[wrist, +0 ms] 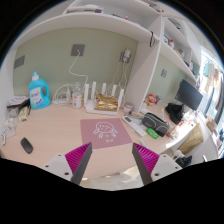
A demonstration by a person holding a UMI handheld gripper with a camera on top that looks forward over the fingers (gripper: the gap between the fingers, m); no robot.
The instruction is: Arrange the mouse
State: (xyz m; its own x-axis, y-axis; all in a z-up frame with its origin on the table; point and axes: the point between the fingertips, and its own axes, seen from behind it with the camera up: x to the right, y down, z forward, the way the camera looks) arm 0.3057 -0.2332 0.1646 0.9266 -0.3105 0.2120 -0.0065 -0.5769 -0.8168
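Observation:
A small black mouse (27, 146) lies on the light wooden desk (55, 130), left of and a little ahead of my fingers. A pink mouse mat (101, 130) with a small drawing lies flat on the desk just ahead of the fingers. My gripper (112, 162) is open and empty, held above the desk's near part, with bare desk between the two magenta pads (78, 160).
A blue detergent bottle (39, 92) stands at the back left. A white router with antennas (103, 98) stands against the back wall. A monitor (188, 95), a black device (155, 124) and clutter fill the right side. Shelves (120, 20) hang above.

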